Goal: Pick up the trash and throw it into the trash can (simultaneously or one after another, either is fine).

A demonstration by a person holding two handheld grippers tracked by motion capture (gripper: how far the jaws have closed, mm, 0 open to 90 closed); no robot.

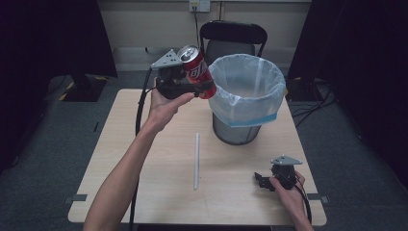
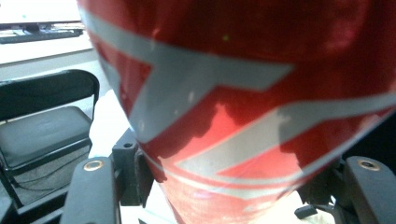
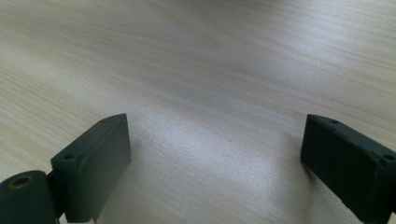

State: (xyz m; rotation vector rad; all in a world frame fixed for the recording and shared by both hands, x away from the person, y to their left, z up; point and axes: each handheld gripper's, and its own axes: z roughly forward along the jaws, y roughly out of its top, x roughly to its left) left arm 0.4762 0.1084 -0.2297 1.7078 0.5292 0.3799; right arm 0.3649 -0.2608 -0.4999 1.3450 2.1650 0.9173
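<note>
Pale wood table [image 1: 159, 168], dark room; left jaws clamp red can [image 1: 196, 70], right jaws wide.

Beyond the table [image 1: 144, 159] you see a black folding chair [image 1: 233, 36] against a pale wall [image 1: 144, 24]. Grey carpet [image 1: 43, 144] surrounds the table, with dark curtains [image 1: 48, 33] on both sides.

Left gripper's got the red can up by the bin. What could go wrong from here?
1. The red can is tilted and sits beside the lined bin, not over its opening; released now, it would likely hit the rim or fall to the table.
2. The left gripper grips the can low, so it could pivot or slip.
3. A nudge on the liner may shift the bin.
</note>
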